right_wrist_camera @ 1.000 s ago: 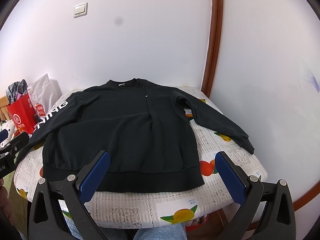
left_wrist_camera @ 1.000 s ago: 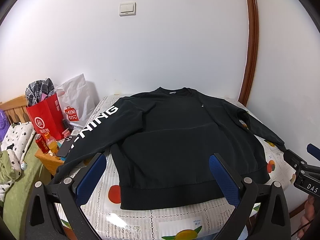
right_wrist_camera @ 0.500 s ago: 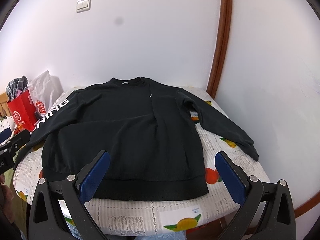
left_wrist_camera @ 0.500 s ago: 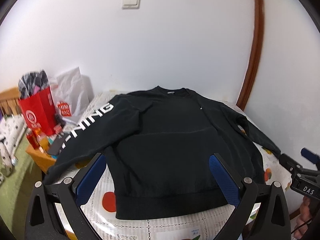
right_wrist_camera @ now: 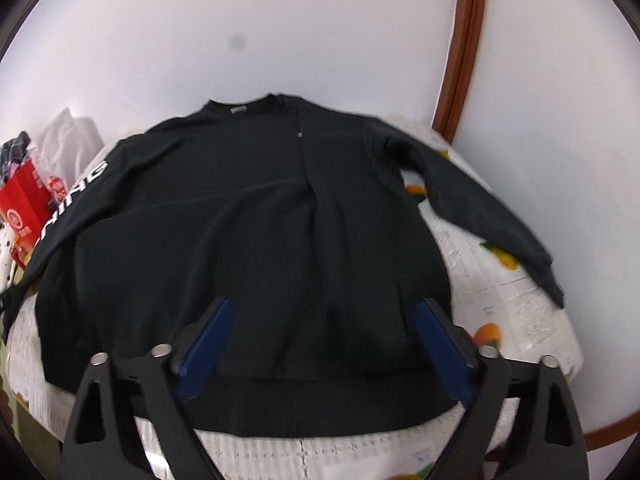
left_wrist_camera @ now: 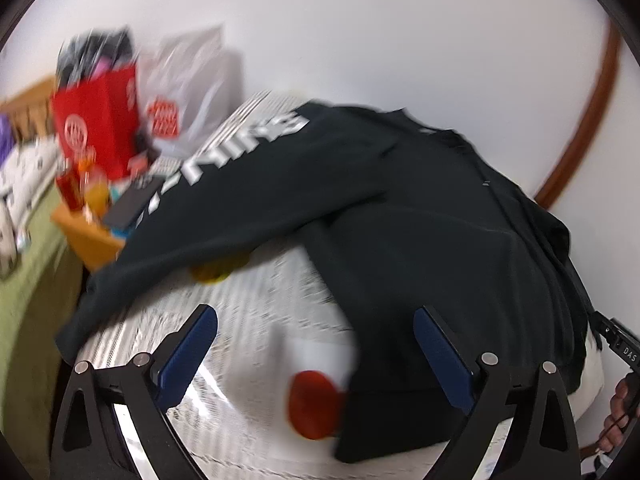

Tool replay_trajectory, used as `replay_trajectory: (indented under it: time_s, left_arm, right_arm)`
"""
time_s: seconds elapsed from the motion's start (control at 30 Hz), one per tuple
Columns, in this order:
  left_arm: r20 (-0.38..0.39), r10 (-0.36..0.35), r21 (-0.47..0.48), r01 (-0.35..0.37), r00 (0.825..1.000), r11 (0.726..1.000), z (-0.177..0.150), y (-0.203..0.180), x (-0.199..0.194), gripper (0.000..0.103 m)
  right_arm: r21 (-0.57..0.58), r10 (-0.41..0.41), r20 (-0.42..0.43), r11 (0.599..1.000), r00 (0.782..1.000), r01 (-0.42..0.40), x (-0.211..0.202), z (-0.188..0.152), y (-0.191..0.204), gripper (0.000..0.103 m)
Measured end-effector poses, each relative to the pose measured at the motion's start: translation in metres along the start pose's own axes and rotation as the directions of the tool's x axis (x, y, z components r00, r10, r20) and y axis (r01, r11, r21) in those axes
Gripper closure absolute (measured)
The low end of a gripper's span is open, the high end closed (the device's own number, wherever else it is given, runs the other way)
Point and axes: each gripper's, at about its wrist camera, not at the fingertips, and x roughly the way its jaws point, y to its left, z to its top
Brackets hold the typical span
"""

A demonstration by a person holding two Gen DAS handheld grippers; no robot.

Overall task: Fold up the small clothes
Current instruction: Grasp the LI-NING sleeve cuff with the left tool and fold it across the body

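Left wrist view: left tongs (left_wrist_camera: 316, 348), spread and empty, faced the lettered sleeve (left_wrist_camera: 224, 200) running toward upper left, while right tongs (right_wrist_camera: 324, 344) hung equally spread above the sweatshirt (right_wrist_camera: 248, 240) hem

Matt black cloth sweatshirt (right_wrist_camera: 248, 232) on glossy printed tablecloth (right_wrist_camera: 492, 312).

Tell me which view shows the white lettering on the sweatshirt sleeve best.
The left wrist view: the lettering runs large along the sleeve near the middle, though motion-blurred. The right wrist view shows it small, foreshortened at the far left edge of the black sweatshirt.
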Motion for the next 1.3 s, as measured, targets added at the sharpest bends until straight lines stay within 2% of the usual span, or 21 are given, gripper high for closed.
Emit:
replay_trajectory:
  time_s: [0.13,0.2,0.33,0.43,0.57,0.63,0.7,0.73,0.8,0.9,1.03,1.17,1.3]
  left_arm:
    - [0.015,-0.053,-0.129,0.055,0.998,0.99,0.0,0.036,0.016,0.015]
    - [0.016,-0.08,-0.165,0.082,0.997,0.983,0.002,0.046,0.024,0.02]
    - [0.044,-0.133,-0.275,0.14,0.99,0.951,0.008,0.067,0.041,0.029]
    - [0.084,-0.161,-0.344,0.18,0.983,0.922,0.016,0.079,0.05,0.032]
    - [0.111,-0.141,-0.4,0.174,0.984,0.9,0.025,0.086,0.059,0.034]
    - [0.108,-0.108,-0.428,0.144,0.988,0.892,0.03,0.09,0.063,0.045]
    - [0.125,-0.045,-0.465,0.098,0.991,0.88,0.033,0.095,0.061,0.052]
    - [0.123,-0.006,-0.468,0.064,0.992,0.881,0.036,0.096,0.061,0.066]
    - [0.1,0.071,-0.432,-0.021,0.992,0.902,0.045,0.094,0.06,0.09]
    - [0.117,0.12,-0.366,-0.07,0.986,0.928,0.061,0.084,0.049,0.094]
    - [0.214,0.167,-0.256,-0.11,0.962,0.96,0.096,0.048,0.021,0.096]
    - [0.289,0.14,-0.137,-0.104,0.947,0.985,0.134,-0.007,0.01,0.097]
    - [0.315,0.054,-0.002,-0.056,0.948,0.998,0.167,-0.08,0.014,0.097]
  right_arm:
    - [-0.014,0.018,-0.013,1.0,1.0,-0.019,0.023,0.005,0.005,0.02]
    - [-0.041,0.012,-0.011,0.999,1.0,-0.013,0.032,0.008,0.009,0.02]
    - [-0.072,0.038,-0.034,0.997,0.999,-0.041,0.047,0.011,0.017,0.02]
    - [-0.088,0.033,-0.059,0.995,0.998,-0.038,0.058,0.014,0.021,0.02]
    - [-0.117,0.001,-0.075,0.993,0.997,-0.009,0.068,0.019,0.026,0.02]
    - [-0.123,-0.008,-0.075,0.992,0.997,-0.001,0.071,0.023,0.026,0.02]
    - [-0.122,-0.016,-0.074,0.992,0.997,0.007,0.073,0.025,0.023,0.02]
    - [-0.12,-0.018,-0.074,0.993,0.997,0.009,0.075,0.027,0.02,0.02]
    - [-0.124,-0.012,-0.074,0.992,0.997,0.002,0.079,0.029,0.014,0.02]
    - [-0.153,-0.032,-0.069,0.988,0.997,0.021,0.084,0.032,0.004,0.02]
    - [-0.169,-0.03,-0.034,0.985,0.999,0.024,0.085,0.042,-0.015,0.02]
    - [-0.176,-0.038,0.021,0.984,0.999,0.042,0.082,0.056,-0.034,0.02]
    - [-0.161,-0.041,0.07,0.986,0.997,0.052,0.078,0.065,-0.062,0.02]
